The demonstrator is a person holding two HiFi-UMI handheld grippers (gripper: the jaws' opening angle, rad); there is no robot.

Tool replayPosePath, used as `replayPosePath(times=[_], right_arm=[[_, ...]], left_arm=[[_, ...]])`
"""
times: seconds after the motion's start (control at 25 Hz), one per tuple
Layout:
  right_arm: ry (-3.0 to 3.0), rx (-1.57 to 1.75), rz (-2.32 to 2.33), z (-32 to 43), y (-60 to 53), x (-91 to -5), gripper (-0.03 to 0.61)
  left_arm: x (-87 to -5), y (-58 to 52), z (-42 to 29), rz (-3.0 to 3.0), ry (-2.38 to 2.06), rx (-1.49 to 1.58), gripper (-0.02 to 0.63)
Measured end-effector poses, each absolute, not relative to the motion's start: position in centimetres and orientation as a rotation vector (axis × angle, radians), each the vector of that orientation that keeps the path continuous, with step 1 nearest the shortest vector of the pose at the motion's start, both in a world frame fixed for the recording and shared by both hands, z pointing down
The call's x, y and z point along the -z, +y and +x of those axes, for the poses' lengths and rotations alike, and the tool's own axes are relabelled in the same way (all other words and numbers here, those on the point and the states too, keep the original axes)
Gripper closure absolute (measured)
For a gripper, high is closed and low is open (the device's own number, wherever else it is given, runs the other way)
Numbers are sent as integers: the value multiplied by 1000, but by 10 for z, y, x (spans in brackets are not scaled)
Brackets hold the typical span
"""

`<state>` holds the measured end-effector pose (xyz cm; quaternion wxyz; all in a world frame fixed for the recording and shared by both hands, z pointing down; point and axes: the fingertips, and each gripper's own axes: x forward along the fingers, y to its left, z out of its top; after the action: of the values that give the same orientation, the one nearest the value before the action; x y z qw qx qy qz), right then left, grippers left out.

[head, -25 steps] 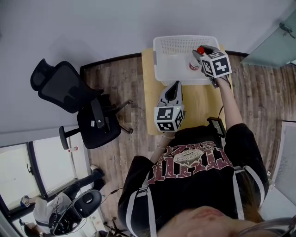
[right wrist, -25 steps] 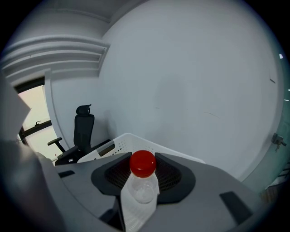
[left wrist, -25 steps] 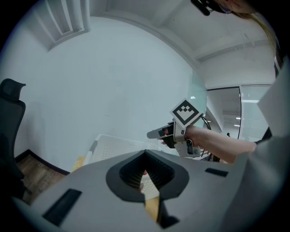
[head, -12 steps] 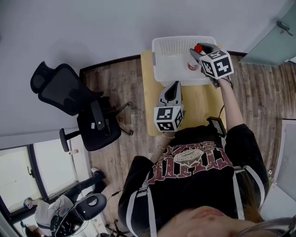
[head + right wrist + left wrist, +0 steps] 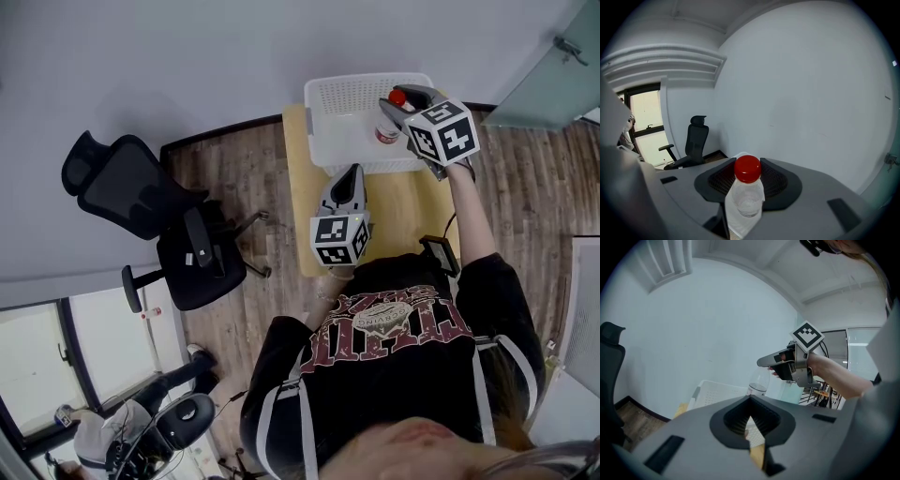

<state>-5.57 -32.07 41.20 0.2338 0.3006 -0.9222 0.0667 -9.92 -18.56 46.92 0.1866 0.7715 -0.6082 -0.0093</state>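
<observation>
Up at the top middle of the head view, the right claw (image 5: 394, 103) is clamped on a clear bottle (image 5: 384, 129) with a red cap, holding it in the air over the white basket (image 5: 328, 103) at the far end of the bench (image 5: 403, 202). Nearer the frame's middle, the left claw (image 5: 352, 172) is pinched closed with nothing in it, hovering over the bench just short of the basket.
</observation>
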Motion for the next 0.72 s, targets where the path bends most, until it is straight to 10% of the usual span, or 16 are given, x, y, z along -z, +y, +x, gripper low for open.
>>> replayPosePath(times=[0.72], right_arm=[[-2622,-128,776,-51,-287,-365,409]], left_arm=[[-470,-183,-95,2182,-1697,17,575]])
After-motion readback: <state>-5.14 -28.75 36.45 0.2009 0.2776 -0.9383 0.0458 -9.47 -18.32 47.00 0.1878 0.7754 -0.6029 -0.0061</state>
